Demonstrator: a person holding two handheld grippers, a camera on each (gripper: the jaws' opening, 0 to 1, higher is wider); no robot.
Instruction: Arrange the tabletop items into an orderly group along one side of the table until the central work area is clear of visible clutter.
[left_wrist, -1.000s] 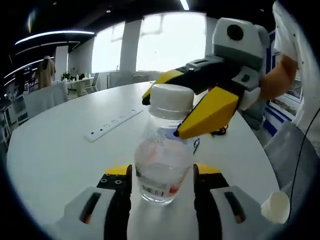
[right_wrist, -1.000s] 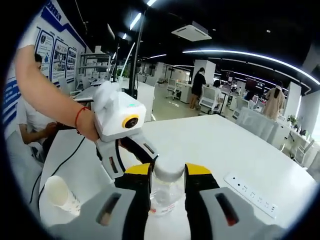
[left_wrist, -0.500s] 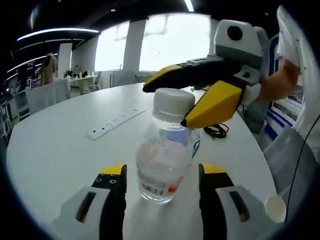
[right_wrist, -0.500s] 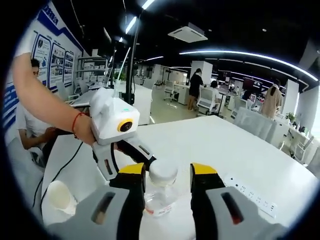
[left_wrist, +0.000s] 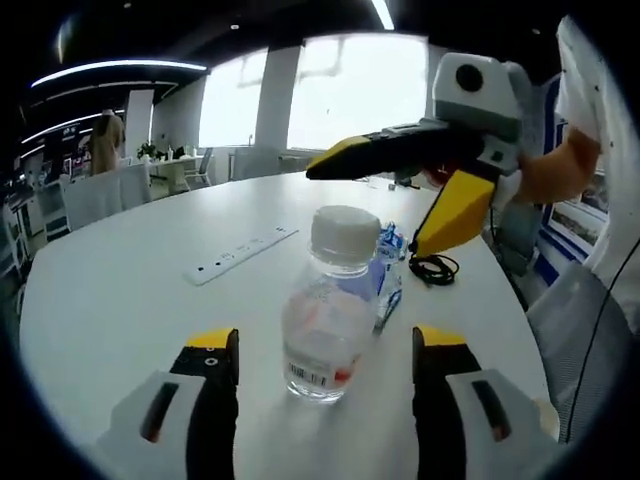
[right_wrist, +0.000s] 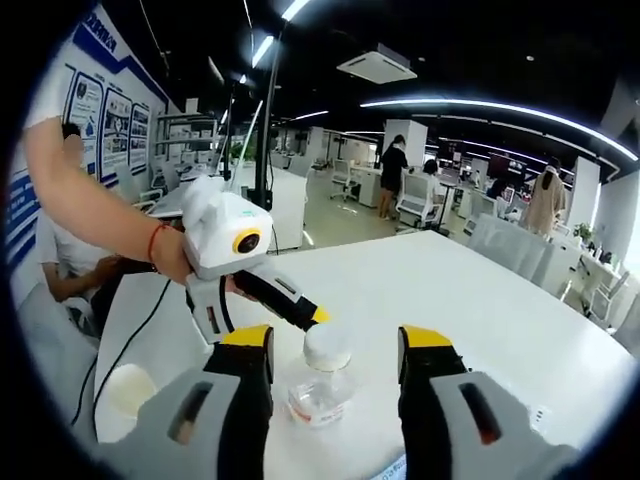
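- Jaws of both grippers have spread since a second ago: the left gripper (left_wrist: 325, 350), which had the bottle (left_wrist: 327, 305) nipped at its body, now stands wide with clear gaps either side; the right gripper (right_wrist: 335, 350), which closed round the white cap (right_wrist: 327, 345), is likewise apart and holds nothing.
- Bottle stands upright and free on the white table (left_wrist: 120, 300), between the left gripper's jaws in the left gripper view; both cameras have drawn back from it.
- In the left gripper view the right gripper (left_wrist: 430, 190) has lifted clear above and beyond the cap (left_wrist: 345, 230).
- Label on the bottle shows a barcode; its writing is too small to read.
- One bottle, one white power strip (left_wrist: 240, 253), one black cable (left_wrist: 433, 268), one paper cup (right_wrist: 125, 392) beside the left gripper (right_wrist: 300, 310) in the right gripper view, and one blue-and-white packet (left_wrist: 388, 262) just behind the bottle.
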